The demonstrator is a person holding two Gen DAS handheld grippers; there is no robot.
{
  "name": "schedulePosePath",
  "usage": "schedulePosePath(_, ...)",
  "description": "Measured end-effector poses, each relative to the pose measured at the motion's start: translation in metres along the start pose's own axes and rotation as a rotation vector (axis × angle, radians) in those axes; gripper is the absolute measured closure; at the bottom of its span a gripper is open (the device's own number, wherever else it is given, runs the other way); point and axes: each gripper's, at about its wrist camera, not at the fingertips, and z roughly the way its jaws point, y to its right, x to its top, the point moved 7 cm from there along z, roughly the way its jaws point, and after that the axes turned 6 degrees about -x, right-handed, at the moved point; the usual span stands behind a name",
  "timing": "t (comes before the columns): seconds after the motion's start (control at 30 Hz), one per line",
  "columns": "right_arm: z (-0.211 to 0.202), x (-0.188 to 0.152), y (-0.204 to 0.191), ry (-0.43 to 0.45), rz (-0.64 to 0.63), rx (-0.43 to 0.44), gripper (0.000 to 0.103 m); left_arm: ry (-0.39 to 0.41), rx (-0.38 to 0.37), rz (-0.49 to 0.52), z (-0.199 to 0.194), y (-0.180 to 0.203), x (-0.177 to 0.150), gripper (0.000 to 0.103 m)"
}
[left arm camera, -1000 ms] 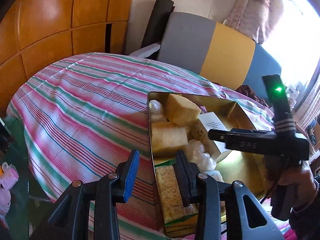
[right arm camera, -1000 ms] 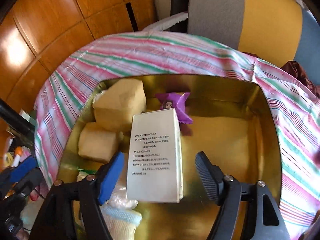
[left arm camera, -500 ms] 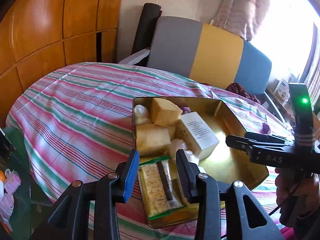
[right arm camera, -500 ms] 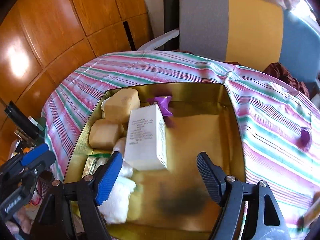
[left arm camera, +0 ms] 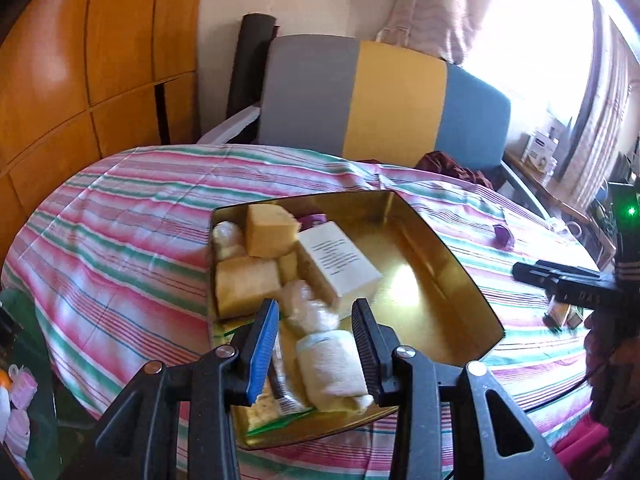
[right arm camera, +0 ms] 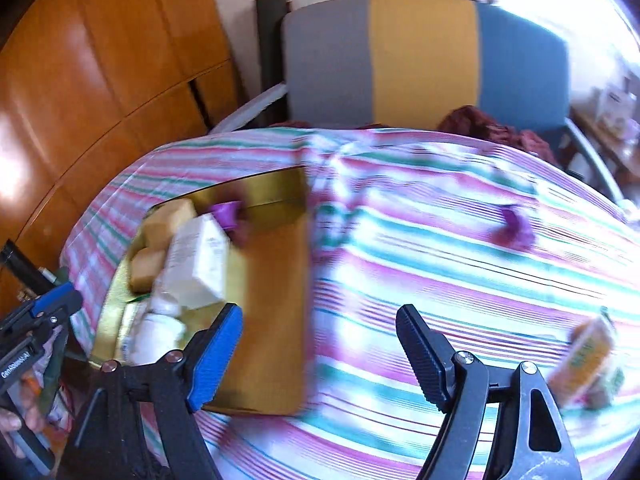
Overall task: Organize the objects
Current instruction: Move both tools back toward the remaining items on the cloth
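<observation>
Left wrist view first: the left gripper [left arm camera: 316, 334] hangs over the near end of the gold tin [left arm camera: 448, 256], its jaws set narrow with a gap between them and nothing pinched; the rolled white cloth [left arm camera: 332, 364] lies below in the tin, not in the pads' grip. The tin sits on the striped tablecloth [left arm camera: 120, 232]. Packed along its left side are two yellow sponge blocks [left arm camera: 268, 230], a white box [left arm camera: 340, 264] with printed text lying flat beside them, a clear wrapped bundle [left arm camera: 308, 306], and a cracker packet [left arm camera: 272, 400] at the near edge. A purple wrapper [left arm camera: 312, 220] peeks out behind the white box. Out on the cloth to the right, well apart from the tin, lies a small purple piece [left arm camera: 503, 235]. At the far right the right gripper [left arm camera: 560, 280] shows from the side, held in a hand [left arm camera: 608, 344].

Over to the right wrist view, heavily blurred: the right gripper [right arm camera: 320, 352] stands wide and released, its jaws just having been opening, nothing between them, above the cloth just right of the tin's right wall [right arm camera: 276, 320]. The white box [right arm camera: 200, 268] lies in the tin. The purple piece [right arm camera: 516, 228] lies ahead on the cloth, and a small yellow-orange carton [right arm camera: 584, 364] sits near the right edge. The left gripper [right arm camera: 52, 304] shows at far left.
</observation>
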Motion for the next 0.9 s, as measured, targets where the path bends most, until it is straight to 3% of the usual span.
schedulePosePath(0.47, -0.045, -0.017, 0.178, 0.067, 0.264, -0.260, 0.020, -0.040, -0.069, 0.138, 0.019, 0.072, 0.002, 0.065)
schedulePosePath(0.7, -0.051, -0.047, 0.255, 0.088, 0.564, -0.329, 0.019, -0.068, -0.109, 0.218, 0.030, 0.112, 0.000, 0.065)
schedulePosePath(0.9, -0.071, -0.059, 0.288, 0.150, 0.735, -0.366, 0.019, -0.098, -0.168, 0.272, 0.047, 0.152, 0.004, 0.065)
